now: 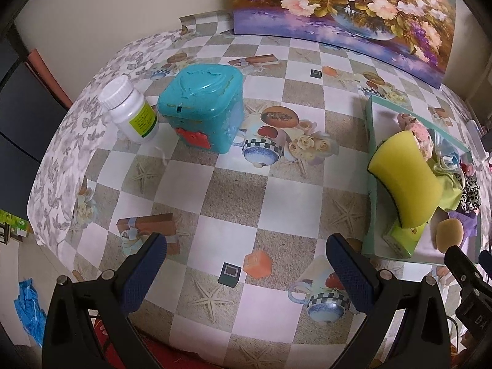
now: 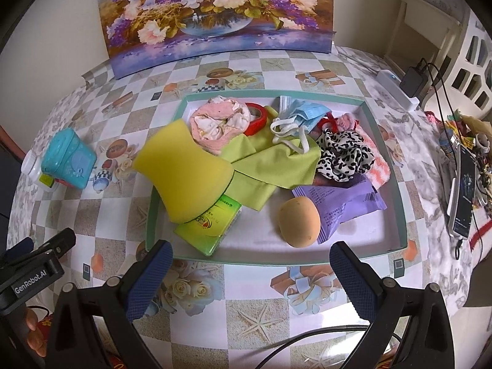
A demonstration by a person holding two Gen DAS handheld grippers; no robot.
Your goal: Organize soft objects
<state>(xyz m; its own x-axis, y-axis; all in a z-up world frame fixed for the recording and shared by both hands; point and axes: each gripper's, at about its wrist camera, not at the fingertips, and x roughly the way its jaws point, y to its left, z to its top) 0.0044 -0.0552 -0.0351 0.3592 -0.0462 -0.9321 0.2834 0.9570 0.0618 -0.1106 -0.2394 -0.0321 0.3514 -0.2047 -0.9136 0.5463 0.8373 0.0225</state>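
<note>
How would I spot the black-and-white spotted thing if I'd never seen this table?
Find the shallow teal tray on the checkered tablecloth. Toward its right side, above the purple packet, lies the scrunchie: ruffled fabric, the only item with black-and-white animal spots.

1 sponge point(image 2: 184, 178), 1 tray point(image 2: 396, 190), 2 containers point(image 1: 203, 107)

A curved yellow foam sponge point(image 2: 184, 176) leans over the shallow teal cardboard tray's point(image 2: 390, 181) left rim, beside crumpled cloths.

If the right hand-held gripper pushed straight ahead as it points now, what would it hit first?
Probably the near wall of the tray, straight ahead of the open right hand-held gripper; beyond it sits the tan sponge ball. Height is unclear.
</note>
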